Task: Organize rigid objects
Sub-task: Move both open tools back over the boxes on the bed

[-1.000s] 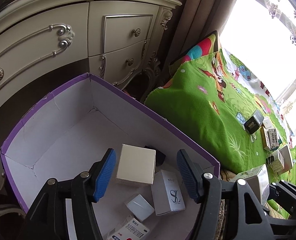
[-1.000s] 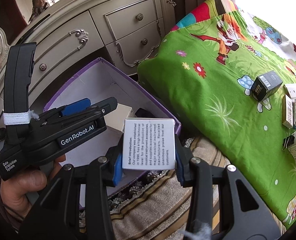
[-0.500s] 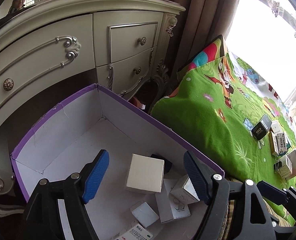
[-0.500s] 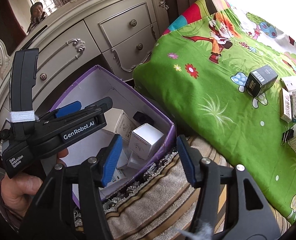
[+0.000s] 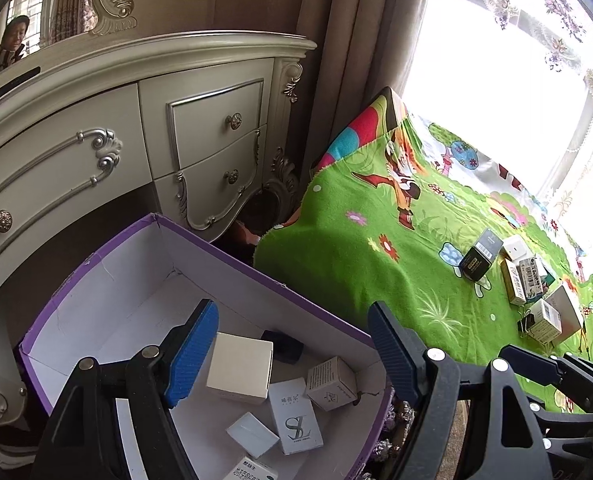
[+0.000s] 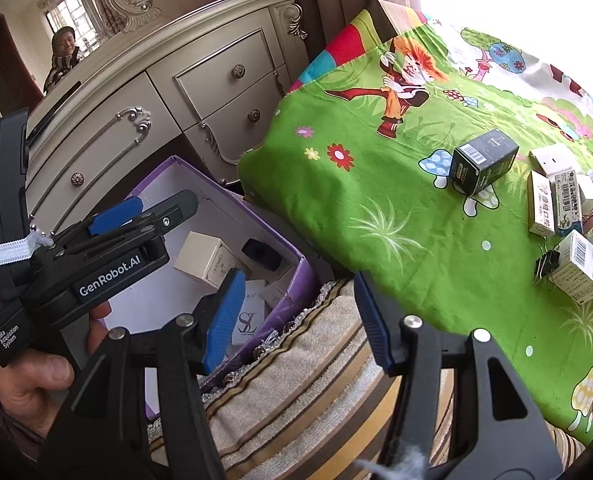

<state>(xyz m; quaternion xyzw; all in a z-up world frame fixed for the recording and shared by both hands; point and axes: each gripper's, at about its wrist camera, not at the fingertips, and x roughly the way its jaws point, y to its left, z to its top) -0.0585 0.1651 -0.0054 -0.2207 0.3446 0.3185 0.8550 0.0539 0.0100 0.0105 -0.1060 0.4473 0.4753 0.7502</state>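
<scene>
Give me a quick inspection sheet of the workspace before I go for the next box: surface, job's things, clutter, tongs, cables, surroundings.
Surface: green cartoon blanket on the bed, striped towel at its edge.
Job's things: purple box holds several small cartons, including the SL carton; black carton and a cluster of small cartons wait on the blanket.
Clutter: black binder clip beside the cartons.
Tongs: left tongs open and empty over the purple box; right tongs open and empty over the towel; both have just been opening.
Cables: nothing seen.
Surroundings: cream dresser, curtain, bright window.
</scene>
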